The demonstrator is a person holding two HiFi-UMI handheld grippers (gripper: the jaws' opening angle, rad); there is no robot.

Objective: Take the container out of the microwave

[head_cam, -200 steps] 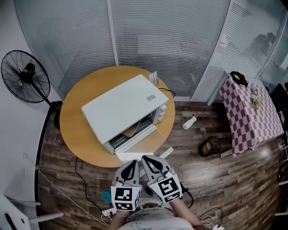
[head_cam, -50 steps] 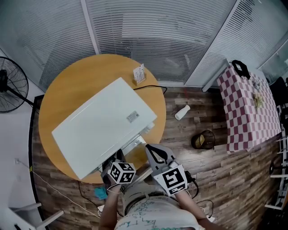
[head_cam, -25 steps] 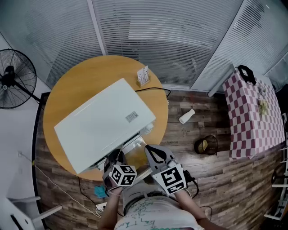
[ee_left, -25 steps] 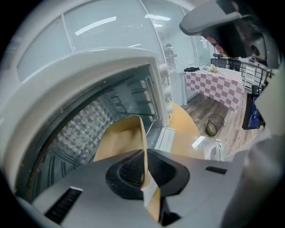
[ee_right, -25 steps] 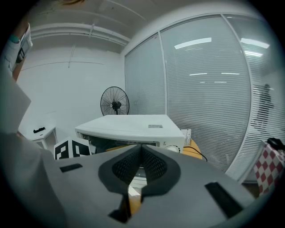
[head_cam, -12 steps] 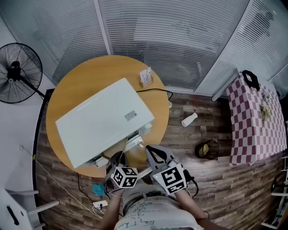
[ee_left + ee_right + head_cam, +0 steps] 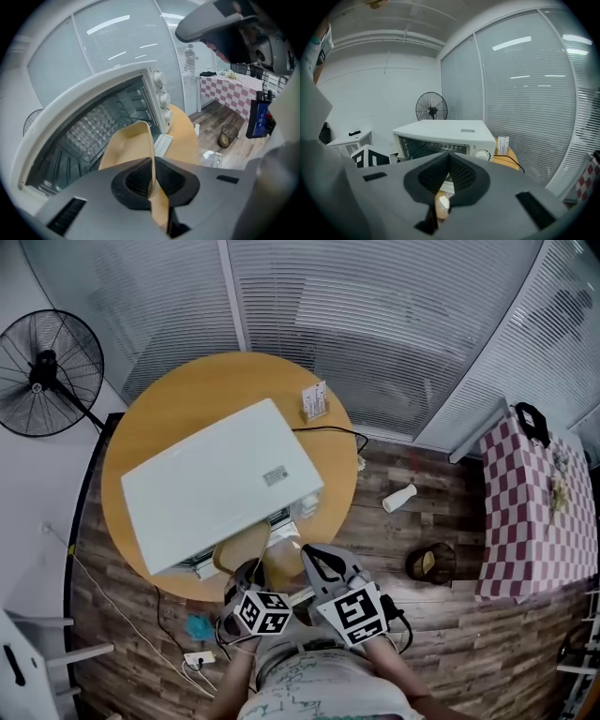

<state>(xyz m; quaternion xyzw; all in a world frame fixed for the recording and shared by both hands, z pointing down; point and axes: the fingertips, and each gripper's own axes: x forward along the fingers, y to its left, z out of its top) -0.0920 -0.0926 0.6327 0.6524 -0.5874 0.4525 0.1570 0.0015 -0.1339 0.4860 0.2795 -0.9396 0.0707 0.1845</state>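
Head view, microwave [image 7: 216, 488]: white, on the round table [image 7: 169, 399], open front facing 6 o'clock.
Head view, container [image 7: 240, 553]: tan, at the microwave's open front.
Head view, left gripper [image 7: 250, 573]: at the container's 6 o'clock edge.
Head view, right gripper [image 7: 316, 559]: at 3 o'clock of the left gripper, near it.
Left gripper view, jaws: clamped on the container's thin rim.
Right gripper view, jaws: pressed together, nothing held; microwave at 12 o'clock.

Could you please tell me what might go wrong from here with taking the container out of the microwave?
1. The left tool pinches only one thin wall of the tan container; that wall could flex and slip free.
2. The right tool is shut and empty, so nothing supports the other side.
3. The container hangs near the table edge, so a drop might reach the floor.
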